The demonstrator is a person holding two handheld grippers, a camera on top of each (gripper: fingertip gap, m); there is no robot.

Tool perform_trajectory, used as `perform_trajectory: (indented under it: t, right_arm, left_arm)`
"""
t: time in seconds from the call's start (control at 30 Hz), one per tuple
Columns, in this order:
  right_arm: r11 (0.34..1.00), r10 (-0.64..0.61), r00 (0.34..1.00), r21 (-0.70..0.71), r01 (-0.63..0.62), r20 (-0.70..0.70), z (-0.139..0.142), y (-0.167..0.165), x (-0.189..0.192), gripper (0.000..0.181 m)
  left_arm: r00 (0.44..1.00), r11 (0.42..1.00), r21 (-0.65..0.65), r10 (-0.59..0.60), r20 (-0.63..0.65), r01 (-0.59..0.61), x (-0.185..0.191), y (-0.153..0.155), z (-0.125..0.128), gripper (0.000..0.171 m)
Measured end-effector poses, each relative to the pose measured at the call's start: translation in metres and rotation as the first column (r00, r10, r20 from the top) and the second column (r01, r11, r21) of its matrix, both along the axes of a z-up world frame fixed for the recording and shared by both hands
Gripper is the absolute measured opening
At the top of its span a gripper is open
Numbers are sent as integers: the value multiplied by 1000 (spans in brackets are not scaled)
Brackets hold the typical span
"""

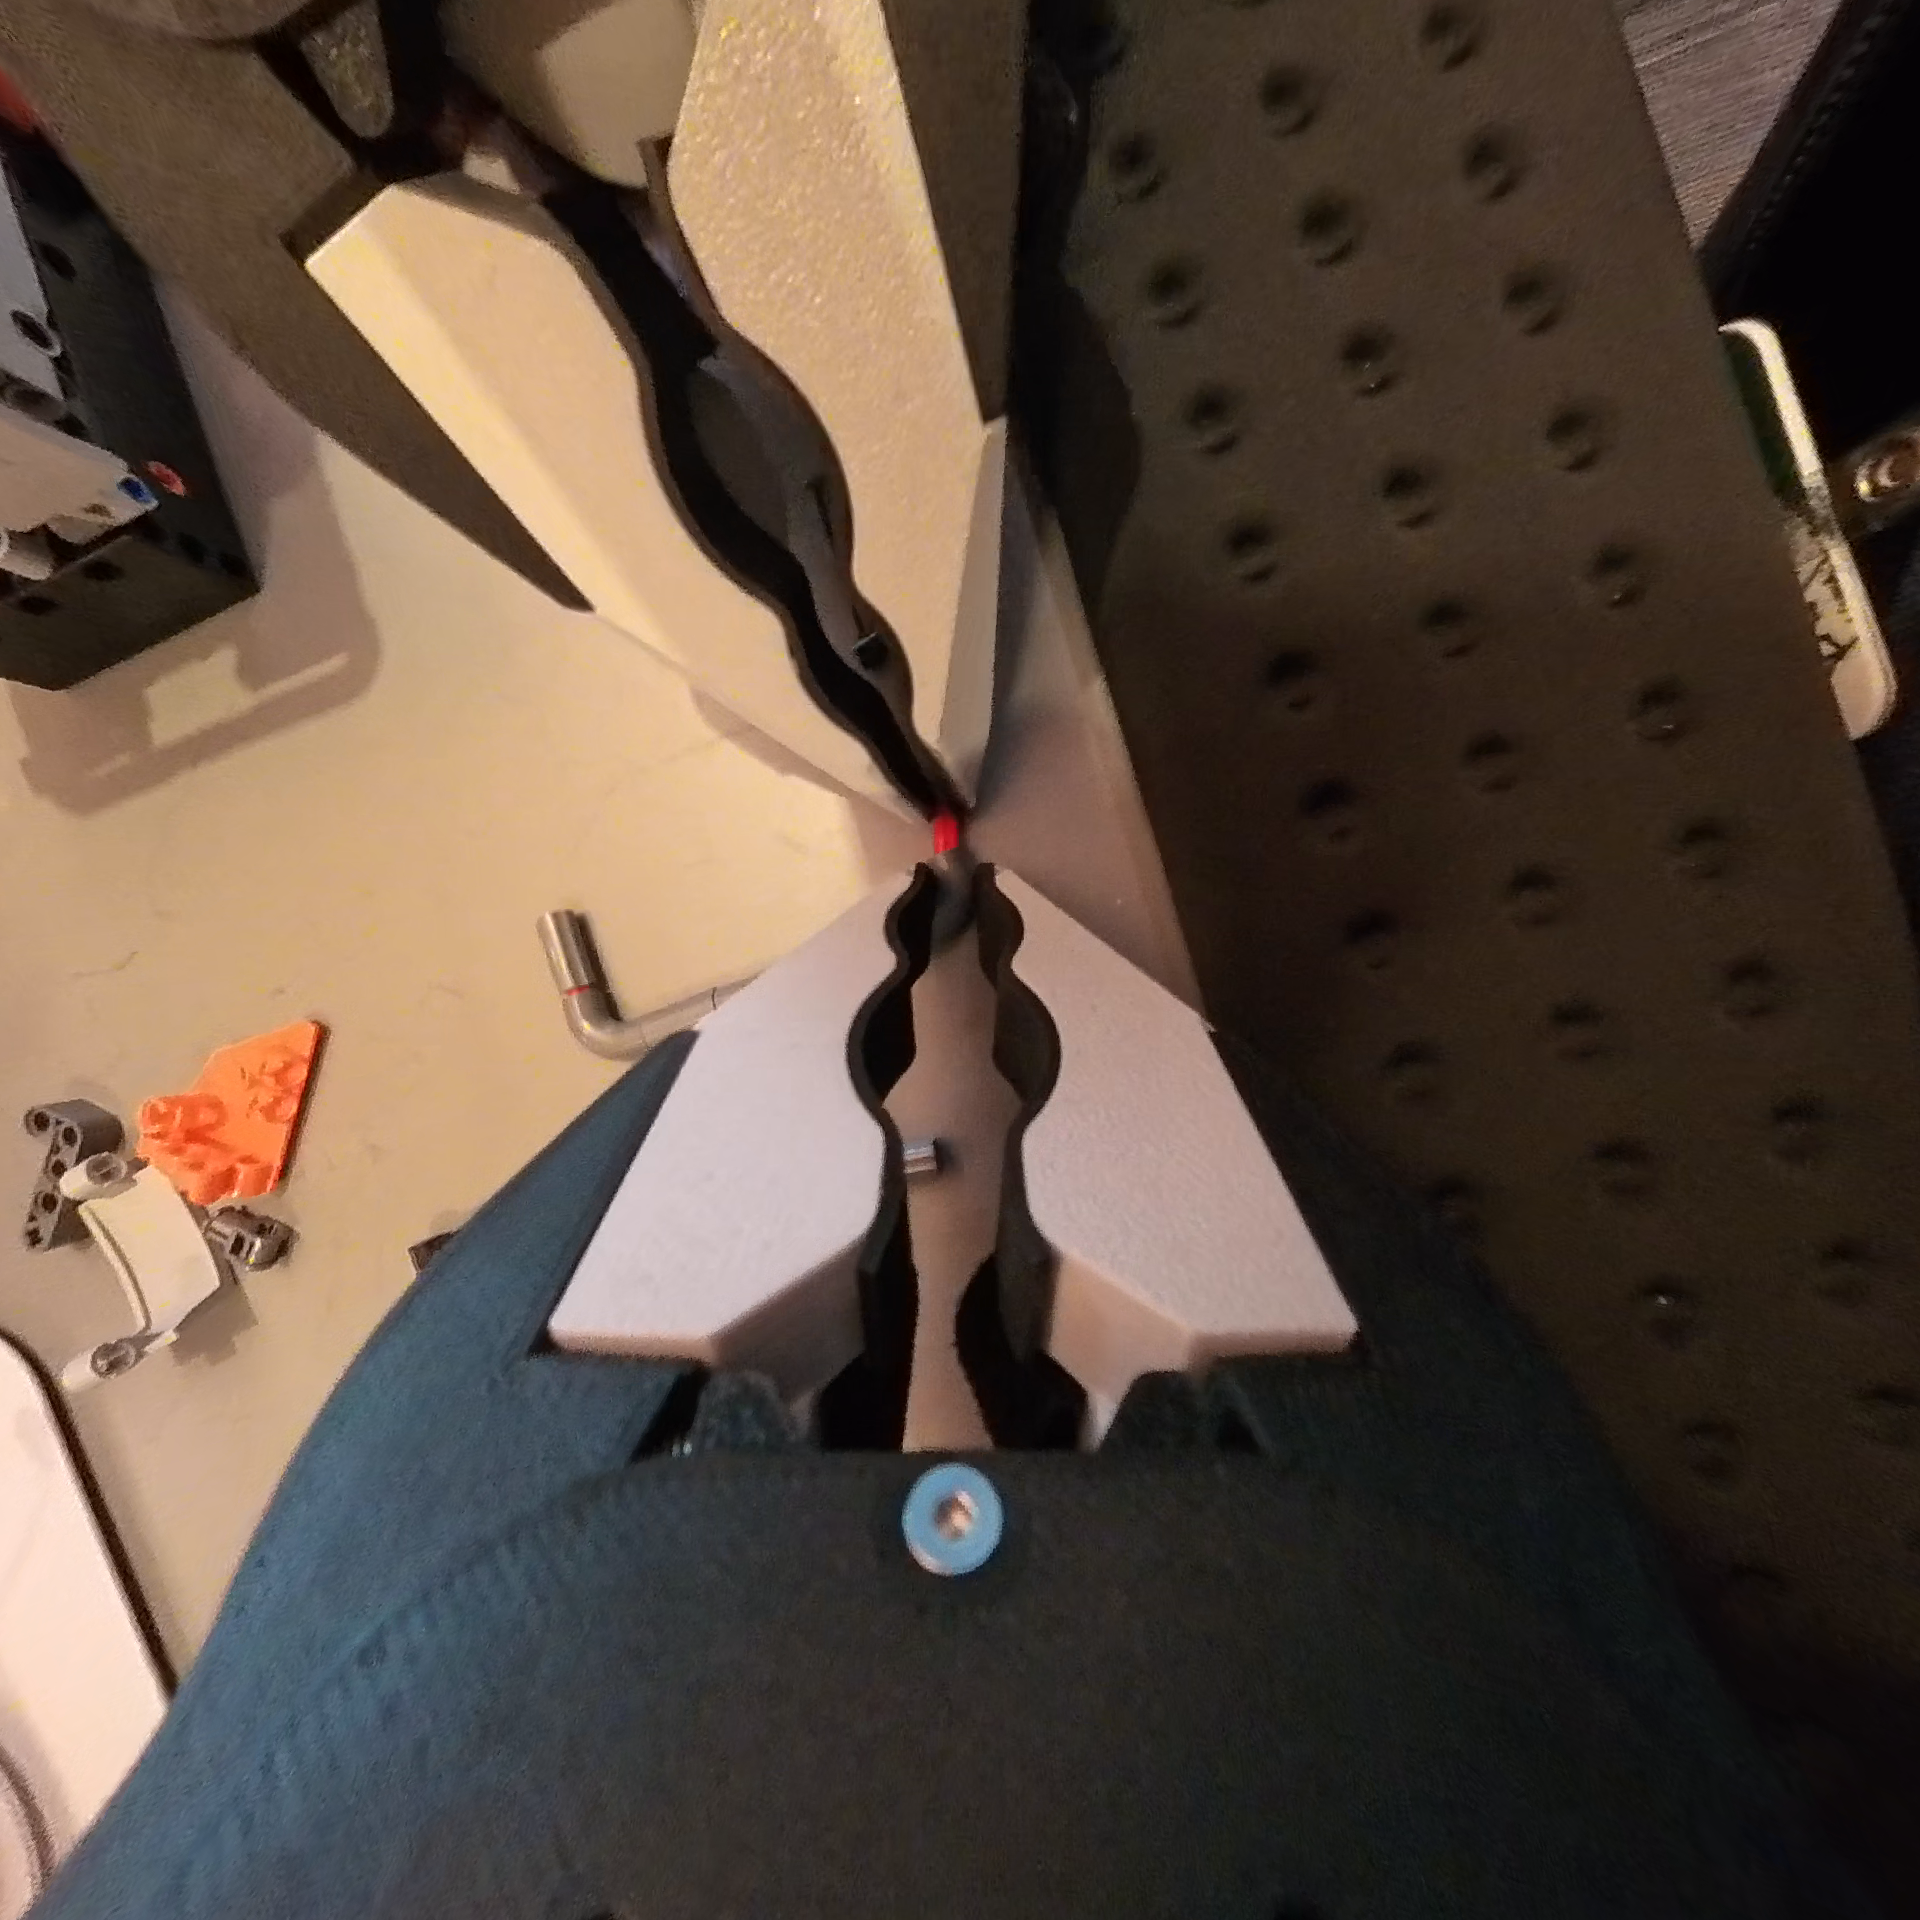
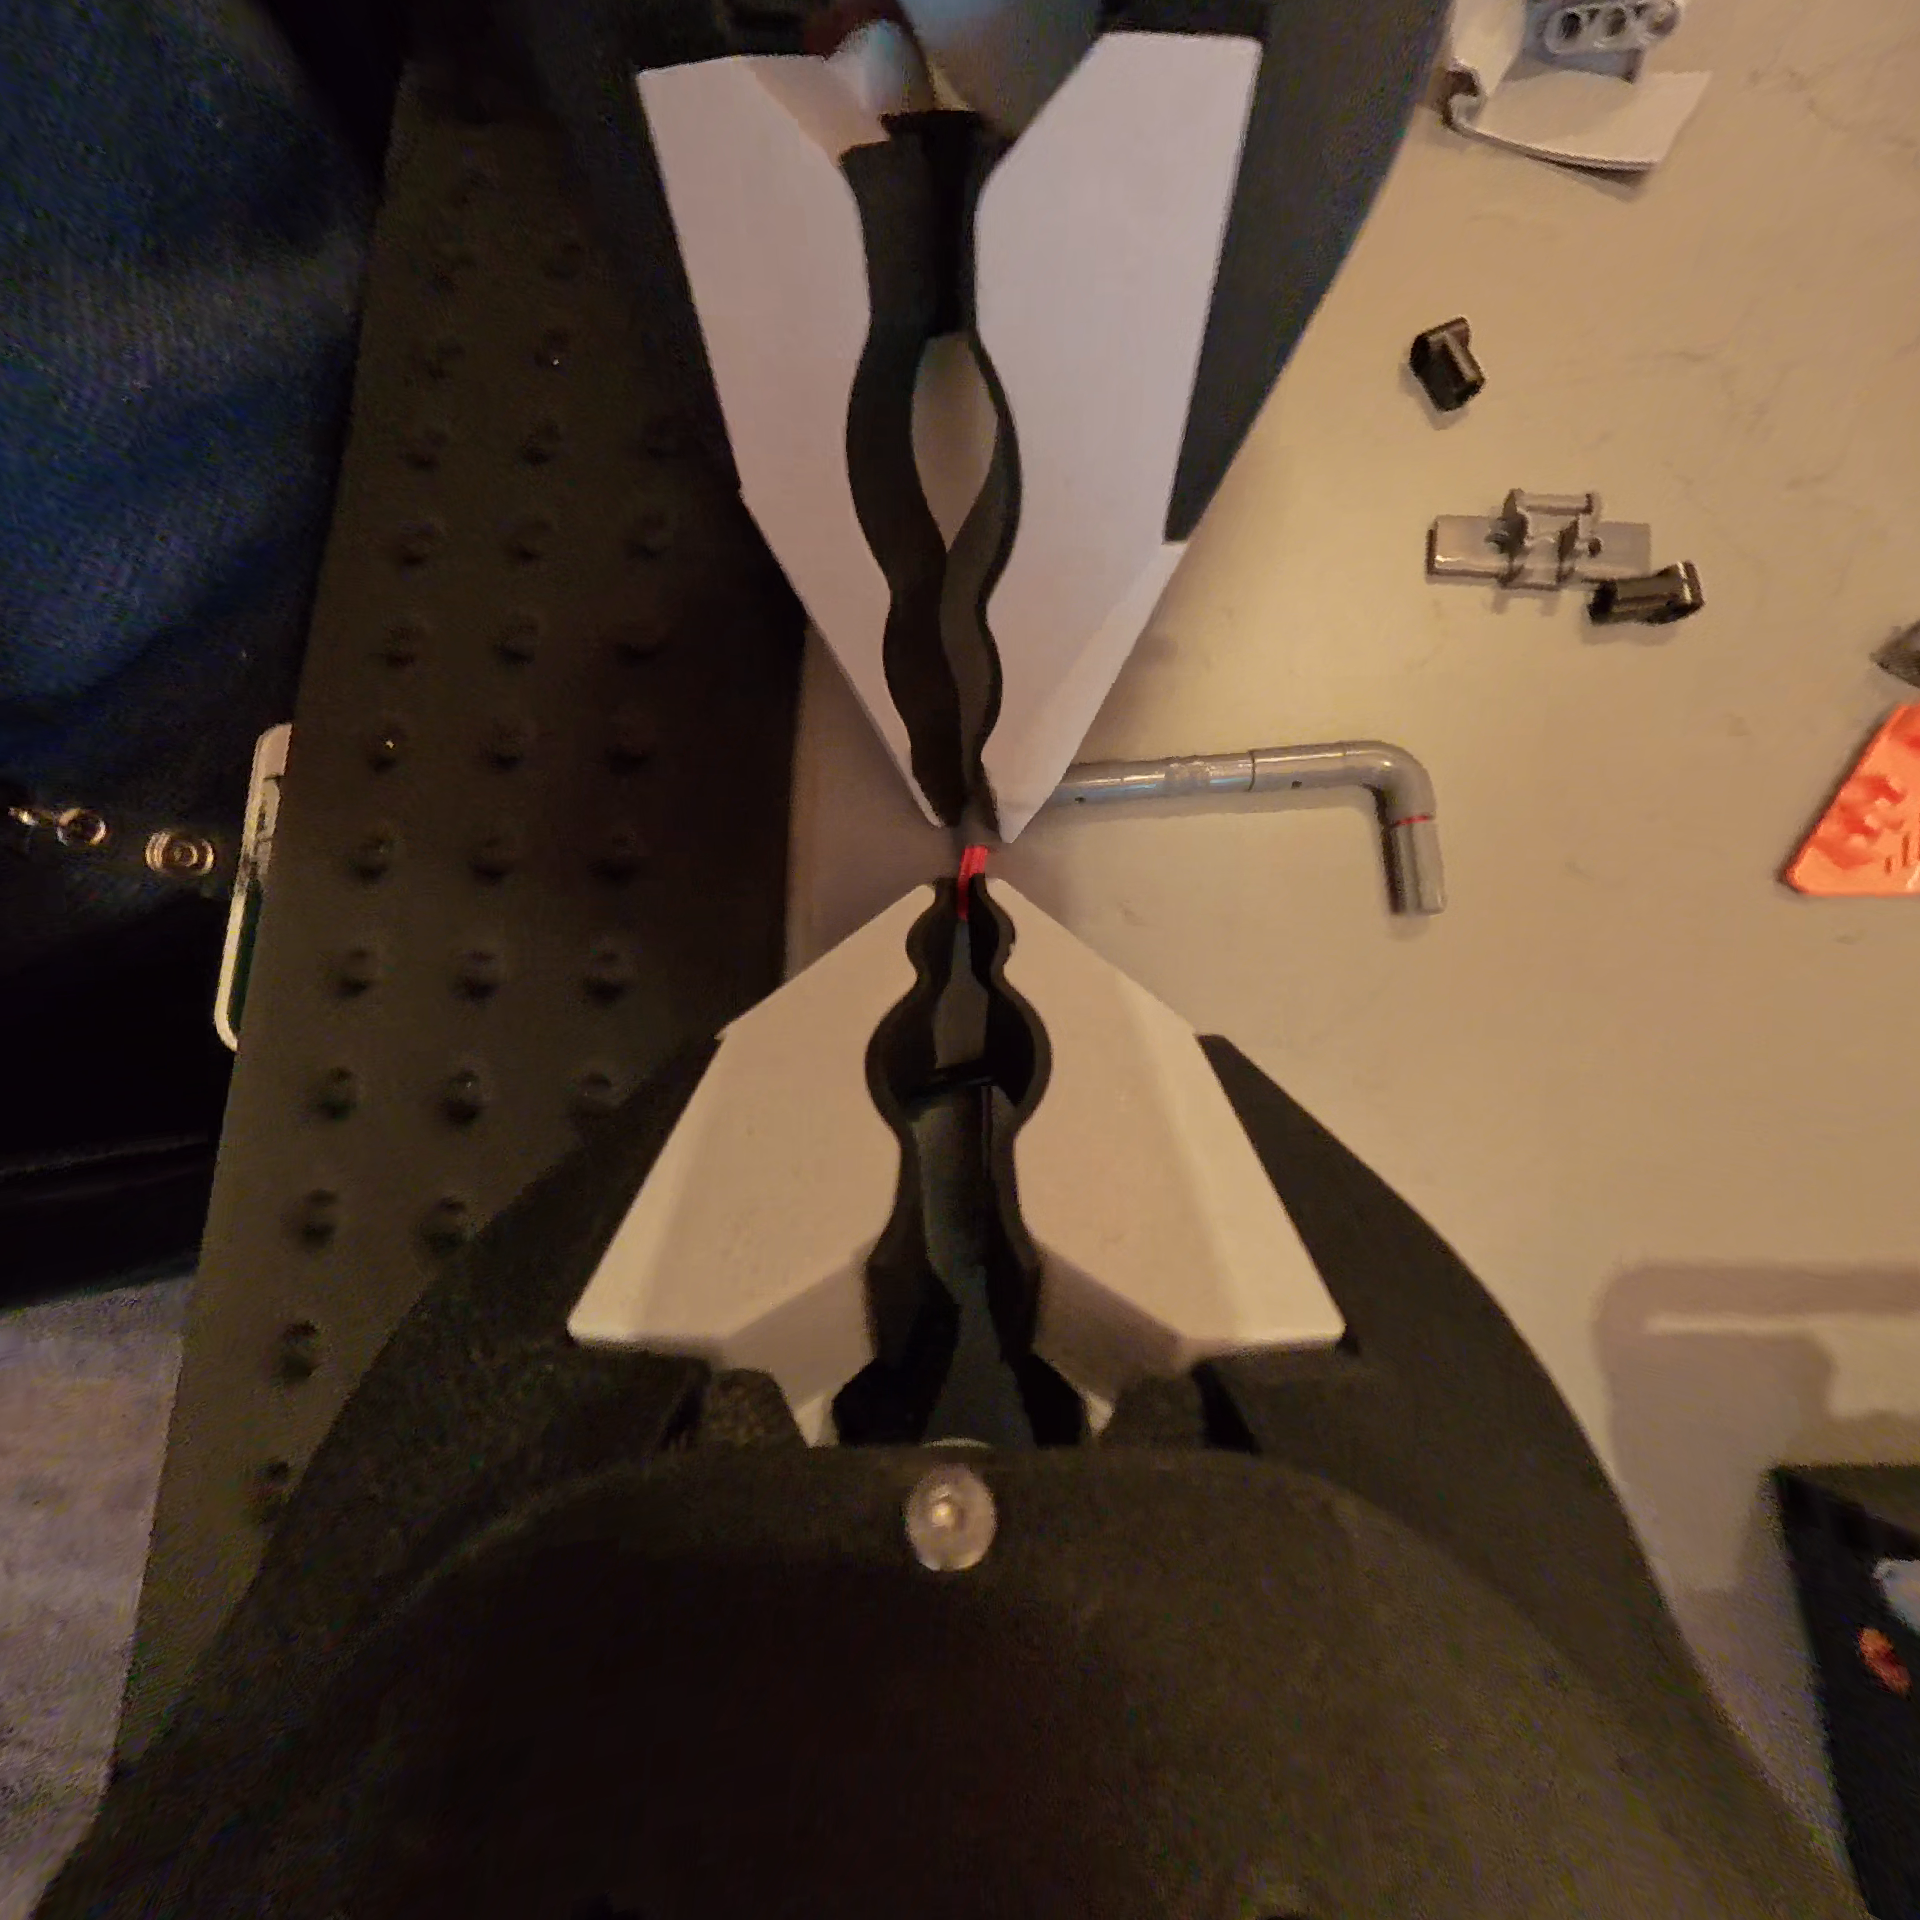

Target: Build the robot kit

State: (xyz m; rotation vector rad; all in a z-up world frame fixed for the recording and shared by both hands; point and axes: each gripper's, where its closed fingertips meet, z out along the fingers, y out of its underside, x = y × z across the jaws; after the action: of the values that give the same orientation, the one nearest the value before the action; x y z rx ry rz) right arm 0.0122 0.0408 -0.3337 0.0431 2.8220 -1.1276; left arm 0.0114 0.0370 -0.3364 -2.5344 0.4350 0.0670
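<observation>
My left tool [image 1: 943,883] and right tool [image 2: 971,883] meet tip to tip, both pinched on a small red-banded piece [image 2: 974,864] above the pale surface [image 2: 1351,1091], near a grey L-shaped tube [image 2: 1340,795].

The two claws meet tip to tip, blocking each other. A black studded plate [image 2: 499,831] walls the worktop [image 2: 1455,1091] edge. Only the bent grey tube [image 2: 1299,774] interrupts the open middle.
</observation>
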Motion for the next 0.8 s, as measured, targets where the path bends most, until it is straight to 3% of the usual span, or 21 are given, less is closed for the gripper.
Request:
perform_trajectory:
  t: [0.27, 0.8]
  right_arm:
    - [987, 158, 987, 41, -157, -40, 0, -1, 1, 0]
    - [959, 284, 957, 39, -282, -53, -1, -7, 1, 0]
  left_arm:
    - [996, 1000, 3, -26, 89, 26, 1, 0, -1, 6]
    - [966, 996, -16, -78, 245, 84, 4, -4, -1, 6]
